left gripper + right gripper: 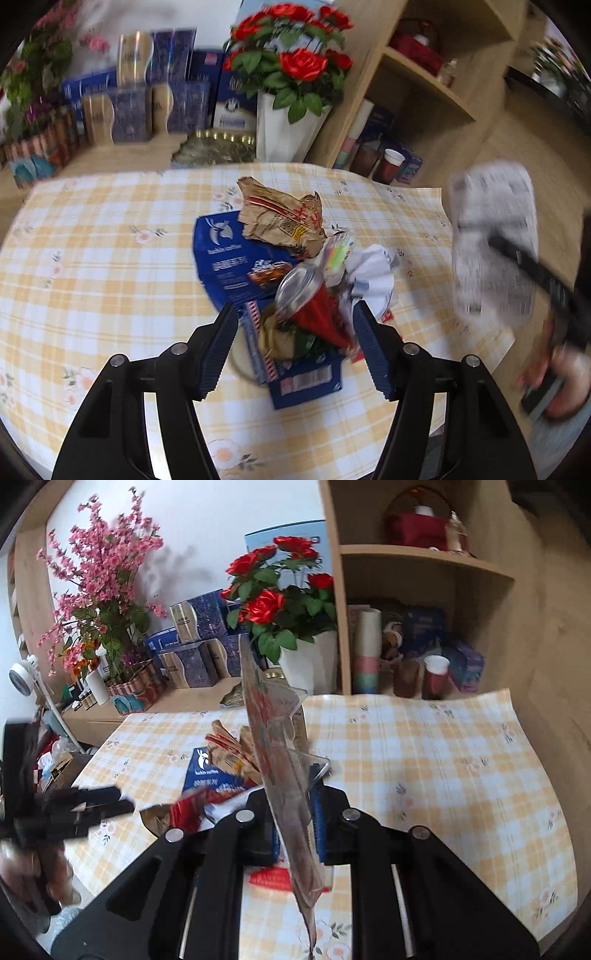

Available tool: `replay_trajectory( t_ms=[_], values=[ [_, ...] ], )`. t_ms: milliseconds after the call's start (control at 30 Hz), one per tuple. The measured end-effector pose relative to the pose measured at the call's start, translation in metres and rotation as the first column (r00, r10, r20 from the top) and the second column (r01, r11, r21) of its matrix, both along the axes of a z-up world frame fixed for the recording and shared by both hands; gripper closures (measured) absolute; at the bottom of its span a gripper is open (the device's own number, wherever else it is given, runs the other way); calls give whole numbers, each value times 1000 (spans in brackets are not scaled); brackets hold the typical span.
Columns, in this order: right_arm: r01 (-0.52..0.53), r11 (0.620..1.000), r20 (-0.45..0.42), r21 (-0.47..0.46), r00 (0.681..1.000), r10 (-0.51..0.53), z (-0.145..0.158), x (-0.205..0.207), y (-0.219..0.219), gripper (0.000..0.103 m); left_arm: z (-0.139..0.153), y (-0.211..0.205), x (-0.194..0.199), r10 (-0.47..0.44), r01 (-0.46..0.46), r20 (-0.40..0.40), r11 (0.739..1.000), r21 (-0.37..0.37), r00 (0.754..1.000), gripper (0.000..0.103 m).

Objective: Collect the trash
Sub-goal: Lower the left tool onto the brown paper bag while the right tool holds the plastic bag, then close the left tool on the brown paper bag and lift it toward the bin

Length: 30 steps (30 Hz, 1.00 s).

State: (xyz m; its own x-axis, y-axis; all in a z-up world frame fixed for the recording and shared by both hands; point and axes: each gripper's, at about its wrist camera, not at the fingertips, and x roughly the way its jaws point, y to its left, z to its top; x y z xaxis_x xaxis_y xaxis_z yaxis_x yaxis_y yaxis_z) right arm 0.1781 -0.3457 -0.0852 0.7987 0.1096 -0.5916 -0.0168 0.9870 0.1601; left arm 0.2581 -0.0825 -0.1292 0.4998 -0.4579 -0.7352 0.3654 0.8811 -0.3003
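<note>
The right gripper (295, 812) is clamped on a flat, clear plastic package (280, 746) with red print. The package stands edge-on between the blue pads (318, 812), rising above the jaws and hanging below them towards the camera. The gripper points down at a slant over the near edge of the table (424, 746). In the left wrist view it shows at the right edge as a blurred dark shape with the package (495, 240) seen broadside, pale and printed, and the person's hand (557, 384) wrapped around the handle below it.

The left gripper (295, 343) tilts down over the trash pile, its jaws standing apart. Between the blue pads (221, 347) lies a red can (314, 306) with a silver top, but the pads do not press on it. From the right wrist view this gripper (92, 808) appears blurred at the left edge, reaching in over the table.

The trash sits heaped at the middle of the yellow checked tablecloth (110, 277): a blue carton (229, 258), a crumpled brown paper bag (284, 218) on top of it, a crumpled white paper (373, 273) beside the can, and a small bright wrapper (338, 251) between them.

Behind the table stand red roses (299, 62) in a white vase (280, 129), and a wooden shelf (436, 85) to the right.
</note>
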Motion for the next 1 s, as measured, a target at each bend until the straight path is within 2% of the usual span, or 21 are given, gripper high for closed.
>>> replay_trajectory(
  t_ms=[67,167,267,333,433,467,600,633,667,833,900,1000],
  values=[
    [9,1000,-6,8,1000,-9,-8,-5,-5,86,-1,-5,23,19,-22,-71,999,-40,997,26],
    [24,999,-12,36,1000,-24,-15,-8,-13,86,-3,-12,67,53,-81,-197,987,-137,979,22],
    [38,998,-12,53,999,-37,-19,-12,-23,86,-14,-16,112,103,-181,-330,960,-214,938,22],
    [43,997,-15,59,999,-42,-21,-13,-29,86,-26,-17,137,153,-257,-403,941,-219,902,22],
    [56,997,-16,49,998,-55,-24,-16,-37,86,-48,-28,163,166,-298,-494,933,-202,853,21],
    [62,997,-17,46,998,-61,-25,-17,-41,86,-55,-30,167,165,-306,-515,930,-202,841,21],
    [78,996,-32,50,997,-76,-31,-17,-51,86,-81,-33,181,186,-399,-615,888,-228,766,21],
    [83,995,-41,52,996,-80,-33,-17,-54,86,-85,-35,184,197,-411,-628,886,-216,753,21],
    [85,995,-43,53,996,-83,-35,-17,-55,86,-89,-38,187,213,-417,-632,888,-192,745,21],
    [96,993,-64,75,994,-92,-45,-17,-63,86,-96,-52,192,258,-427,-617,894,-140,744,25],
    [102,991,-66,86,993,-96,-47,-18,-65,86,-101,-55,195,266,-427,-626,897,-118,733,30],
    [106,988,-70,110,993,-98,-50,-21,-66,86,-109,-56,197,250,-397,-633,912,-100,733,46]
  ],
)
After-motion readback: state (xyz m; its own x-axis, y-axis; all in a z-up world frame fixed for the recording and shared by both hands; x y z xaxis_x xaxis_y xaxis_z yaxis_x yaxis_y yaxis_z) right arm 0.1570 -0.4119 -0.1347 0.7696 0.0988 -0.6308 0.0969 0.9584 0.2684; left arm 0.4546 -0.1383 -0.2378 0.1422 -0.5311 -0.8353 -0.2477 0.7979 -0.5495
